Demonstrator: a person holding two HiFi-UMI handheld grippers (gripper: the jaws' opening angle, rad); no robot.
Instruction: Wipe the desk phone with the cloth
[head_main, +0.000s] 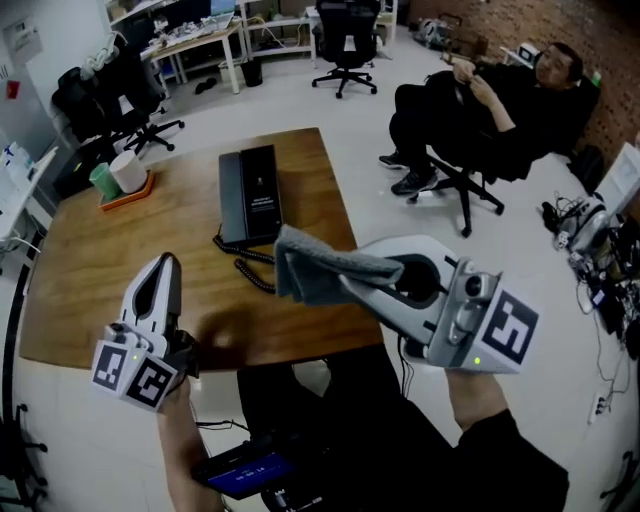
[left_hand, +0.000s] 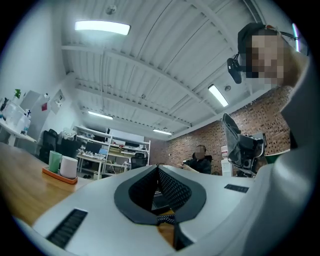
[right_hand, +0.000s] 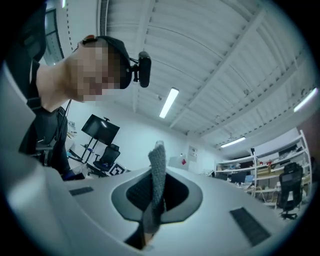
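The black desk phone (head_main: 250, 193) lies flat on the far middle of the wooden desk (head_main: 90, 270), its coiled cord (head_main: 252, 268) trailing toward me. My right gripper (head_main: 352, 282) hovers above the desk's near right edge, in front of the phone, shut on a grey cloth (head_main: 318, 268) that bunches out to the left. In the right gripper view the cloth (right_hand: 157, 176) stands pinched between the jaws. My left gripper (head_main: 167, 264) is held above the near left part of the desk, jaws together with nothing between them (left_hand: 159, 168).
An orange tray (head_main: 127, 190) with a green cup and a white cup sits at the desk's far left corner. A person (head_main: 480, 105) sits in an office chair to the right of the desk. More chairs (head_main: 345, 45) and tables stand behind.
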